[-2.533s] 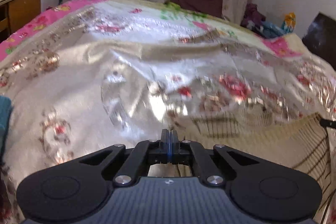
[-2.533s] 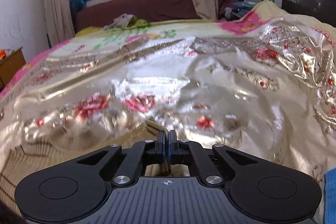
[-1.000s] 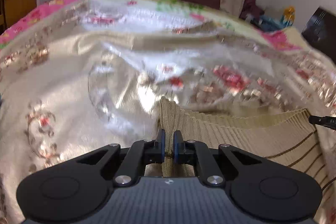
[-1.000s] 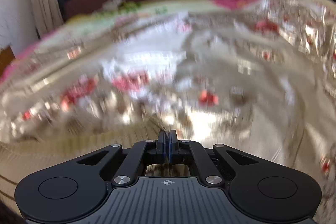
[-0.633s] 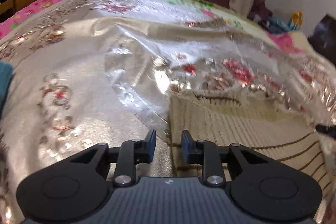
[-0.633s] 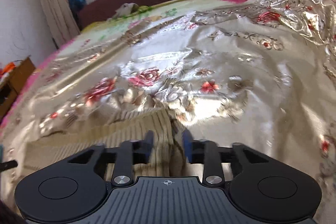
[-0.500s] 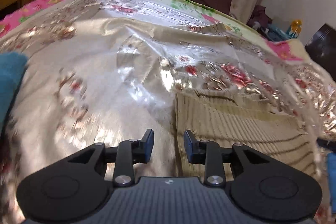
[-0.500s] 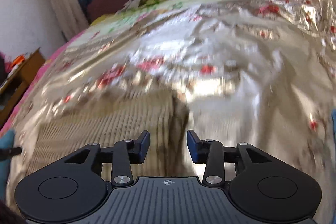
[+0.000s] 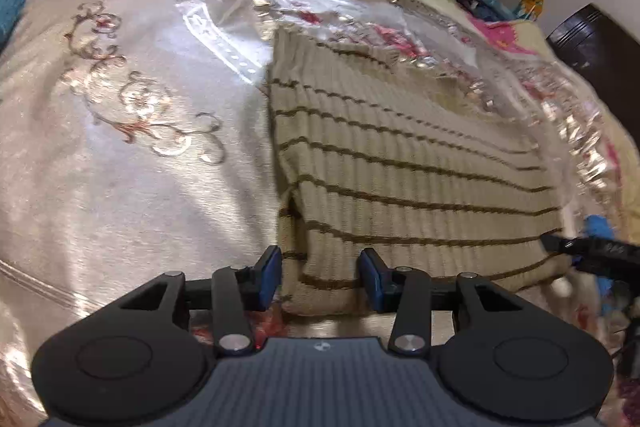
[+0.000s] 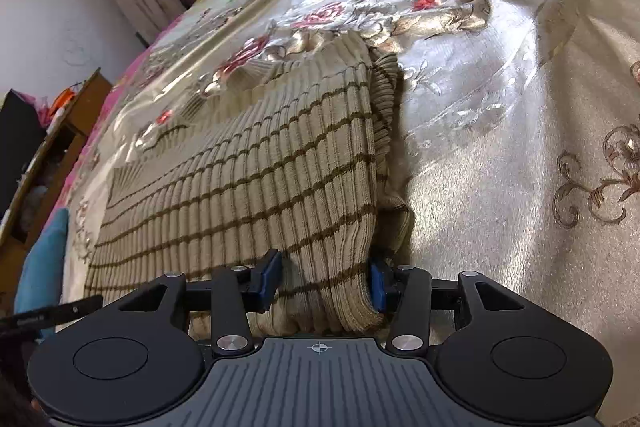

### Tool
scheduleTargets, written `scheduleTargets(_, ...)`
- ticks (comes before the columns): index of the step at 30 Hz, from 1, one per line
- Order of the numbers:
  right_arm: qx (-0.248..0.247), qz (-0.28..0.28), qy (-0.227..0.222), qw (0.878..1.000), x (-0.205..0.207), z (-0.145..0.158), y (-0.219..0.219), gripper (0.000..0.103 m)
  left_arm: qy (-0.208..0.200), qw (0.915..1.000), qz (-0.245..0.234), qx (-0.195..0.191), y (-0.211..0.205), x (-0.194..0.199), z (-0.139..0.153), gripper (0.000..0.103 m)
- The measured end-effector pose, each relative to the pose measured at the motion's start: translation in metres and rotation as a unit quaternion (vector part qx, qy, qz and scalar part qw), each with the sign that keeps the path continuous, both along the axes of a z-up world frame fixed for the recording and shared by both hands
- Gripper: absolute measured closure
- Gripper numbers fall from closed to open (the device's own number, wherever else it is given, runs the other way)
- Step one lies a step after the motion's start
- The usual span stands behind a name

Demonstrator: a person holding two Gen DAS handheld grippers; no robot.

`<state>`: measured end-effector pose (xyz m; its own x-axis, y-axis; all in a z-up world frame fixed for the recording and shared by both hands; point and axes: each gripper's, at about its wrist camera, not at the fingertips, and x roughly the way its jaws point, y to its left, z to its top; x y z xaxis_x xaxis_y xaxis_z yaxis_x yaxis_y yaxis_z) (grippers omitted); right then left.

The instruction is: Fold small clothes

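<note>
Now we see the ribbed beige sweater (image 9: 400,163), brown-striped, folded on the shiny embroidered bedspread (image 9: 132,155); left tongs (image 9: 320,277) and right tongs (image 10: 324,279), clamped before, have just opened, releasing its corners.

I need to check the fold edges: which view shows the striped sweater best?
The right wrist view: the striped sweater shows sharply, with its stacked folded layers along the right edge. The left wrist view shows it slightly blurred, mainly the top surface and left edge.

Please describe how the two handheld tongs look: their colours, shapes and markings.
The left tongs and the right tongs look alike: black linkage arms with silver rivets, blue pads, round black side discs, and a ribbed grey body bearing a small white crosshair mark.
</note>
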<state>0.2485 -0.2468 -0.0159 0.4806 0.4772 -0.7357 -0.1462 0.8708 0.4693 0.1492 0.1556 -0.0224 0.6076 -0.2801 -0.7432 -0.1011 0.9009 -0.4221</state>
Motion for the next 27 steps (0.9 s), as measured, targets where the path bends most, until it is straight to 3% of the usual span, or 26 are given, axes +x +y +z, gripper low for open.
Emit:
scheduleTargets(2,0.002,-0.003,0.004,1.000,0.001,-0.003,0.000,0.059,-0.003,1.0000,-0.005,-0.007,0.000,0.002,-0.002,0.057)
scheduleTargets(4,-0.009,-0.006,0.006,1.000,0.004,-0.005,0.004,0.064,-0.005,0.9999,-0.009,0.006,-0.005,0.006,-0.007,0.058)
scheduleTargets(5,-0.015,-0.008,0.009,1.000,0.005,-0.005,0.007,0.072,-0.003,0.9999,-0.008,0.011,-0.007,0.009,-0.009,0.060)
scheduleTargets(6,-0.020,-0.005,0.012,1.000,0.007,-0.005,0.008,0.081,0.002,0.9999,-0.007,0.015,-0.008,0.011,-0.009,0.066)
scheduleTargets(9,-0.023,0.019,0.022,0.999,0.008,-0.002,0.013,0.087,0.020,0.9995,-0.019,0.013,-0.003,0.013,-0.007,0.076)
scheduleTargets(17,-0.045,0.077,0.039,0.995,-0.019,0.004,0.018,0.089,0.055,0.9968,-0.056,0.014,-0.006,0.011,-0.005,0.079)
scheduleTargets(22,-0.059,0.105,0.065,0.991,-0.061,0.014,0.002,0.089,0.077,0.9935,-0.082,0.016,-0.011,-0.015,0.001,0.079)
scheduleTargets(27,-0.091,0.124,0.080,0.985,-0.099,0.022,-0.007,0.085,0.092,0.9931,-0.073,0.002,-0.005,-0.045,0.006,0.078)
